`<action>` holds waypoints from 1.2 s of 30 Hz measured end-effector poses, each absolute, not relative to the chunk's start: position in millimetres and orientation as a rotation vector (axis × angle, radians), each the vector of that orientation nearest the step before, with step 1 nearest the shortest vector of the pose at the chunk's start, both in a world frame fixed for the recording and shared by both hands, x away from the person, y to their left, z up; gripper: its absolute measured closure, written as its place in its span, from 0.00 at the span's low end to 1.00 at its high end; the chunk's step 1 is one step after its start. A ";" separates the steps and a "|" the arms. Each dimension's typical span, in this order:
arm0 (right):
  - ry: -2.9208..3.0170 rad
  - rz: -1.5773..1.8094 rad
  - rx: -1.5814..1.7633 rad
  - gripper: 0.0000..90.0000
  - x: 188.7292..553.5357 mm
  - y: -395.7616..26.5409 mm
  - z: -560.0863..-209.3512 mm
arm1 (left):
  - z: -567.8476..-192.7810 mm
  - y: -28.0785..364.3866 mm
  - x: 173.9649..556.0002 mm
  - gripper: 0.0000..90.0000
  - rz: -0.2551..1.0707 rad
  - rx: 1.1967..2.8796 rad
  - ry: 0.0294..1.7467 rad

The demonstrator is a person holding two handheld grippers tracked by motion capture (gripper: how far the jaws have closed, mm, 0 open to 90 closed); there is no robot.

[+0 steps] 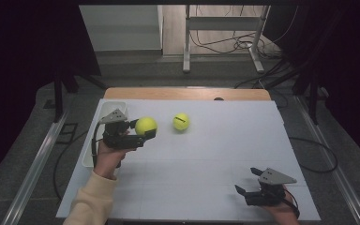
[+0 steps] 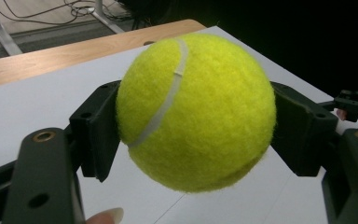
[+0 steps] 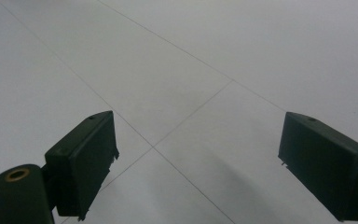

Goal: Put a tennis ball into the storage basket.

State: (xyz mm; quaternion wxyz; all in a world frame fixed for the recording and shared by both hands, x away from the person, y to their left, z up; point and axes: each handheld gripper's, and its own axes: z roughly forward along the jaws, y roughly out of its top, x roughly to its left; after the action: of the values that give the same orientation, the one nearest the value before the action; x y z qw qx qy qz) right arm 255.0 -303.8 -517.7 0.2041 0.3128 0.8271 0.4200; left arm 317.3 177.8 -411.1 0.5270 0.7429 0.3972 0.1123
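High view had my left gripper clamped on a tennis ball lifted just off the white table, beside the bin; a second ball lay at its three o'clock. My right gripper rested at five o'clock, gaping and holding nothing. I judged the ball light, fuzzy and springy, best pinched across its widest part. Left gripper view alone showed the pads pressing opposite sides and the seam.
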 end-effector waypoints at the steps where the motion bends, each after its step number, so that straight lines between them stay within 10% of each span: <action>1: 2.307 1.172 0.873 0.13 255.0 -303.7 -517.7 | -410.6 178.5 317.1 0.29 0.271 1.774 0.948; 36: 2.306 1.172 0.870 0.13 255.4 -303.3 -518.5 | -408.3 214.9 321.2 0.29 0.351 1.681 1.053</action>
State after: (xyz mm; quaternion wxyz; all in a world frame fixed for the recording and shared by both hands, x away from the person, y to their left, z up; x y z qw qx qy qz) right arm 255.4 -303.3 -518.5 0.2049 0.3121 0.8270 0.4204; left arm 321.2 214.9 -408.3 0.5342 0.7054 0.4420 0.1473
